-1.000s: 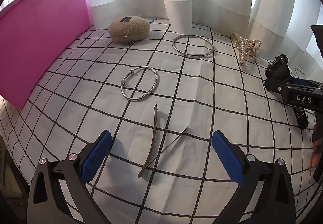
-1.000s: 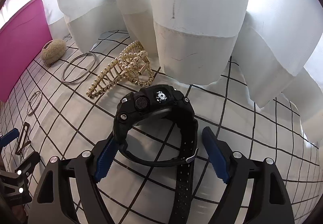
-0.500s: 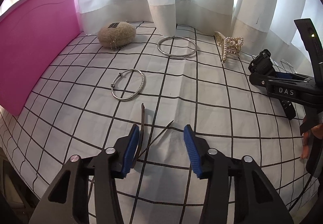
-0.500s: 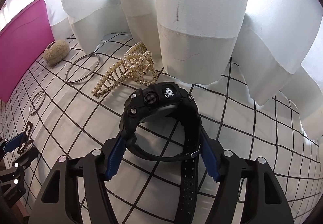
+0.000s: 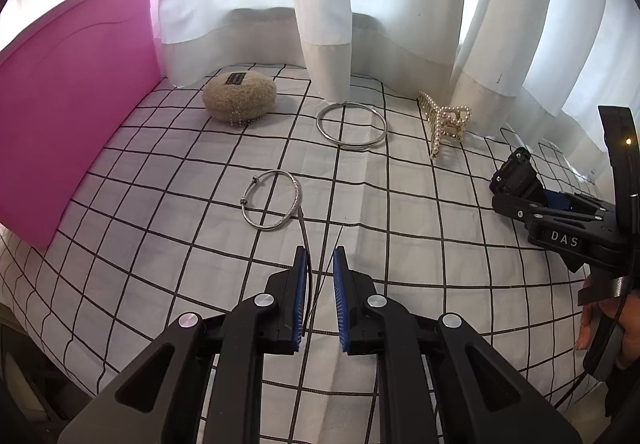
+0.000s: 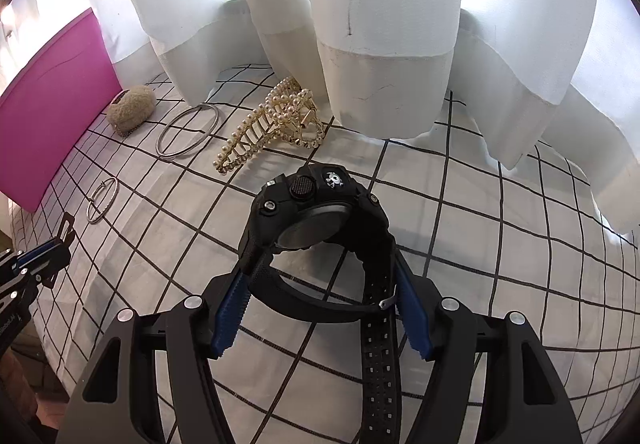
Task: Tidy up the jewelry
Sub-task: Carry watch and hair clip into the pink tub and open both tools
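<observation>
- Left hand-held gripper [image 5: 320, 280]: blue pads drawn nearly together, clamped on a thin dark hair clip [image 5: 305, 256] whose two prongs run between them; its far tip reaches just beside the small silver bangle [image 5: 272, 200].
- Right hand-held gripper [image 6: 320, 308]: pads pressed against both sides of the black watch [image 6: 316, 228] strap, holding it; the watch case stands on edge at the far end, the loose strap tail runs back toward the camera.
- Surface: white cloth with a black grid [image 5: 400, 204], which carries every item.
- Small silver bangle lies flat near the centre; a large plain silver bangle [image 5: 351, 122] lies farther off, well apart from it.
- Pearl hair claw [image 6: 272, 128] lies just beyond the watch, near the white curtain [image 6: 380, 44] hem.
- Beige fuzzy pouch [image 5: 240, 98] with a dark label and a bead chain sits far left, near the pink board [image 5: 72, 116] standing along the left edge.
</observation>
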Tool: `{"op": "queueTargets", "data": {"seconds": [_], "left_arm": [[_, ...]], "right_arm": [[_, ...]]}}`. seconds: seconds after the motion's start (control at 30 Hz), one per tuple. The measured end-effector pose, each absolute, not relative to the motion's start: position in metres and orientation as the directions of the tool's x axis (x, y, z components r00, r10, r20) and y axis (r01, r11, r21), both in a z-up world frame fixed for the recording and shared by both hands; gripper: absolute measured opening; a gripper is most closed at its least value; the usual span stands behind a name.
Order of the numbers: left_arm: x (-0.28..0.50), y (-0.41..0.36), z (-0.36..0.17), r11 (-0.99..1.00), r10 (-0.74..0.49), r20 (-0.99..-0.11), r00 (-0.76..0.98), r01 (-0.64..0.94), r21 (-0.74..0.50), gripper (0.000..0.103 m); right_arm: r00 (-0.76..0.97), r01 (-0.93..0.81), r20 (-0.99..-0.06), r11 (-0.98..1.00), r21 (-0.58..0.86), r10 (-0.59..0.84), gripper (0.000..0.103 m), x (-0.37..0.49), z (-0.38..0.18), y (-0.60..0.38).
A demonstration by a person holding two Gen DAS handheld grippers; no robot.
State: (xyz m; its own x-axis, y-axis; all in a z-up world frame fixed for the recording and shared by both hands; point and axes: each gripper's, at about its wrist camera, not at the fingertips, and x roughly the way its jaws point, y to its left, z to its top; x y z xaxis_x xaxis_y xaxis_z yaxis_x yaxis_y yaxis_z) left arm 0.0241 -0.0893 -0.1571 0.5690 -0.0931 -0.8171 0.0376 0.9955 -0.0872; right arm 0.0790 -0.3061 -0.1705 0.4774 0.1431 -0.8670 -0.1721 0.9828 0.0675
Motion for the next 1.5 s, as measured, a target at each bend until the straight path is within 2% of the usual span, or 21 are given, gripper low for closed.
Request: {"op": "queueTargets", "data": {"seconds": [0.6,1.0,1.5], "left_arm": [[0.027,-0.018,-0.066,0.992,-0.121,-0.76,0.639,0.063,-0.106,0.013],[0.018,0.061,-0.004,0.994,-0.104,-0.712,0.695,0.049,-0.098,0.013],[0.027,0.197,0.05,0.988,0.072,-0.643,0.762,-0.144,-0.06,0.013]], "right_arm": [[0.578,-0.125,-0.803,0.988,0.087,0.144,0.064,0.037,-0.082,-0.251],[0.667,-0.216,-0.717,0.974,0.073,0.202,0.064,0.041,-0.011,-0.165],[0.675,-0.442,-0.615,0.891,0.105,0.407,0.064,0.085,0.043,-0.004]]}}
